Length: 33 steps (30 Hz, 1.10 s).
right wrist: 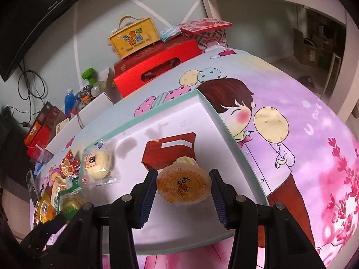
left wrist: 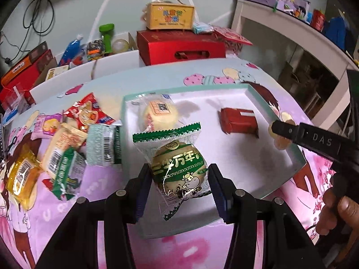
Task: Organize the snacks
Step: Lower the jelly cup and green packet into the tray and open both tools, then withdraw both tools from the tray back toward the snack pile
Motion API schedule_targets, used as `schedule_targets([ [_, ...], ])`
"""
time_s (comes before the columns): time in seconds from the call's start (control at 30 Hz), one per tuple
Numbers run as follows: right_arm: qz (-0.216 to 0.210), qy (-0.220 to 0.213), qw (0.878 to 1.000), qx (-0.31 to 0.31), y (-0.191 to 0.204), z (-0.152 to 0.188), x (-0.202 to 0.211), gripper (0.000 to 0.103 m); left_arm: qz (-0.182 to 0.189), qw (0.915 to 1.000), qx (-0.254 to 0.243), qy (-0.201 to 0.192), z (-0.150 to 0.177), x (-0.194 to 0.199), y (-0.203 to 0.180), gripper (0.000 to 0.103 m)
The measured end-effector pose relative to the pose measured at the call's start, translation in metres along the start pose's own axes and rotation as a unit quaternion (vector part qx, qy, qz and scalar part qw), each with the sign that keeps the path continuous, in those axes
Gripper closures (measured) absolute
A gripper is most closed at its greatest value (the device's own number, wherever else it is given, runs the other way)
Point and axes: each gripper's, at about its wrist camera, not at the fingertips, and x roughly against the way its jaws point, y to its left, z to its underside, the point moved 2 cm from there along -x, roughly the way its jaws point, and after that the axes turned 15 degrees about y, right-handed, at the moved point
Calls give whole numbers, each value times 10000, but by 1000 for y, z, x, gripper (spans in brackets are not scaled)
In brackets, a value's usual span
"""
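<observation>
A: What is seen between the fingers of the left gripper (left wrist: 179, 179)?

B: A round pastry in a clear wrapper with green trim (left wrist: 177, 168) is pinched there, both blue pads pressed against its sides. It is held above the near part of the shallow white tray with a mint rim (left wrist: 298, 157).

A: And what is found ahead of that tool?

B: Just beyond the held pastry, a pale wrapped bun (left wrist: 157, 114) is laid on the tray floor. Further ahead and to the right, a dark red box (left wrist: 239, 122) is set on the same tray. To the left of the fingers, off the tray, a heap of mixed snack packets (left wrist: 67, 143) is spread on the cartoon-printed cloth (left wrist: 224, 76).

A: How is the right gripper (right wrist: 182, 189) described?

B: Its jaws are clamped on a small jelly cup with an orange foil lid (right wrist: 181, 187), the lid turned toward the camera. The cup is held over the tray, directly in front of the red box. To the left of the fingers the pale bun is seen, and the snack heap lies further left.

A: Is the right tool visible from the left camera?

B: Yes, at the right edge, where a hand (left wrist: 343, 210) is wrapped round its handle.
</observation>
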Motion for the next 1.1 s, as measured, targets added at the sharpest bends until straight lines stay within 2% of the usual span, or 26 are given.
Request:
schedule_targets([
  [0.13,-21,49,10000,76,5,0,-4,51,95,9999,13,53,1,-3,-1,48],
  [0.2,-2,22,9999,135,8,0,-4,52,86,9999,56,31,0,-2,1,40],
  [0.6,7,119,9994,322,18,2,-9,51,50,9990,441,9,0,3,22,39],
  [0.63,13,142,9993,336,19,2,-10,49,30,9988,487,3,0,3,24,38],
  [0.67,21,164,9992,351,19,2,-11,46,6,9986,526,-1,1,3,26,31],
  [0.73,50,195,9992,359,20,2,-14,30,-90,9979,642,-18,1,3,32,23],
  [0.77,53,197,9992,355,20,2,-14,28,-126,9976,684,-17,1,3,34,20],
  [0.93,95,260,9992,298,18,1,-18,21,-405,9936,1055,62,4,-3,54,17],
  [1.0,123,268,9990,323,18,1,-19,20,-532,9916,1179,97,7,-5,61,8],
  [1.07,139,263,9989,361,19,0,-20,18,-615,9900,1267,89,8,-5,66,8],
  [1.1,146,257,9989,377,19,1,-20,10,-632,9896,1289,79,8,-5,68,8],
])
